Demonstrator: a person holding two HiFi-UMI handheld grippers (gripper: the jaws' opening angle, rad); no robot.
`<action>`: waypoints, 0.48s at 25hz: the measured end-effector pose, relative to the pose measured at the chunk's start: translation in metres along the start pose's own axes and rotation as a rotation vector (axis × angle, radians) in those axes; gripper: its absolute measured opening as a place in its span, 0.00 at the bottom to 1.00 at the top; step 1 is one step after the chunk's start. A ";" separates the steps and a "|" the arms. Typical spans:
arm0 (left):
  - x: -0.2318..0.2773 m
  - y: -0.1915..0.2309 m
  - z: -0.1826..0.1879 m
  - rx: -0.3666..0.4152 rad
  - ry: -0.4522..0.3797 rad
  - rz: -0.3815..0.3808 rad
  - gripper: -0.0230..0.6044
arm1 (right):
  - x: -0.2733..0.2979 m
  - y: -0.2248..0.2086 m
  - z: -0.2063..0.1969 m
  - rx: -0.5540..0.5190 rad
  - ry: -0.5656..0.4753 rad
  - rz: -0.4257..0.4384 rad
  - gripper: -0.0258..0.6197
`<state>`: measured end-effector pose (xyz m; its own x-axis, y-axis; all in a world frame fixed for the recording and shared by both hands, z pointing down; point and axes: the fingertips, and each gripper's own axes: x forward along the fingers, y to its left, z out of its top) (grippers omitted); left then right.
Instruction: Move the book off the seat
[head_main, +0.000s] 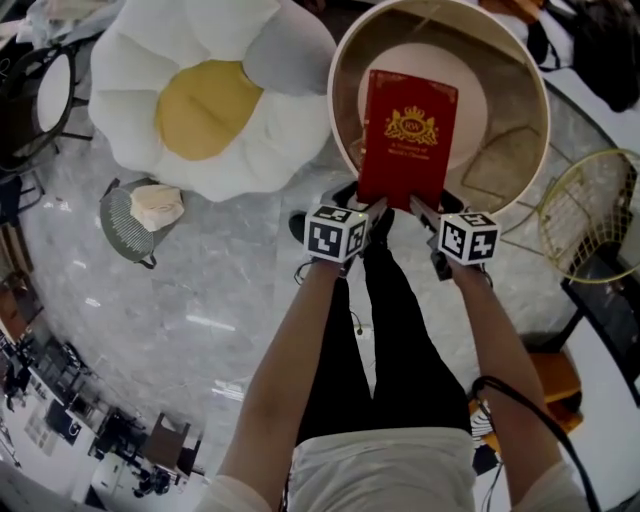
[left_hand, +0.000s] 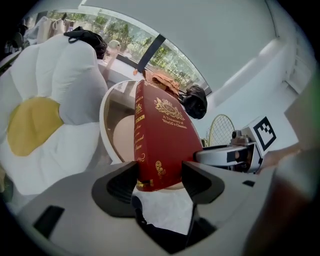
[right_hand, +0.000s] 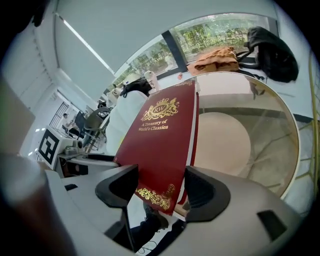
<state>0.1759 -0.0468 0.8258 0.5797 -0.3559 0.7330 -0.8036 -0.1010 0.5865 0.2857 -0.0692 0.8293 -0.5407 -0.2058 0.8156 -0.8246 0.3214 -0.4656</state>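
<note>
A red hardback book (head_main: 405, 135) with gold lettering is held above the round tub seat (head_main: 541, 110) and its beige cushion (head_main: 472, 92). My left gripper (head_main: 372, 208) is shut on the book's near left corner, at the spine. My right gripper (head_main: 420, 208) is shut on the near right corner. In the left gripper view the book (left_hand: 160, 135) rises from between the jaws of the left gripper (left_hand: 159, 182), with the seat's rim (left_hand: 106, 125) behind it. In the right gripper view the tilted cover (right_hand: 160, 135) sits inside the right gripper (right_hand: 161, 192).
A large white and yellow flower-shaped cushion (head_main: 200, 100) lies to the left of the seat. A grey basket (head_main: 130, 228) with a cloth stands on the marble floor at the left. A gold wire chair (head_main: 590, 215) is at the right. The person's legs are below the grippers.
</note>
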 end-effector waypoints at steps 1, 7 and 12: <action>0.006 -0.003 0.002 0.009 0.012 -0.003 0.48 | 0.000 -0.008 -0.002 0.024 -0.004 -0.007 0.51; 0.033 -0.010 0.007 0.025 0.064 -0.004 0.48 | 0.002 -0.036 -0.005 0.122 -0.017 -0.019 0.51; 0.046 -0.004 0.001 0.029 0.125 0.026 0.48 | 0.010 -0.046 -0.009 0.121 0.009 -0.040 0.51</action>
<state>0.2059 -0.0640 0.8566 0.5694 -0.2406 0.7860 -0.8211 -0.1204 0.5580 0.3197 -0.0776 0.8622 -0.5064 -0.2081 0.8368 -0.8596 0.1992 -0.4706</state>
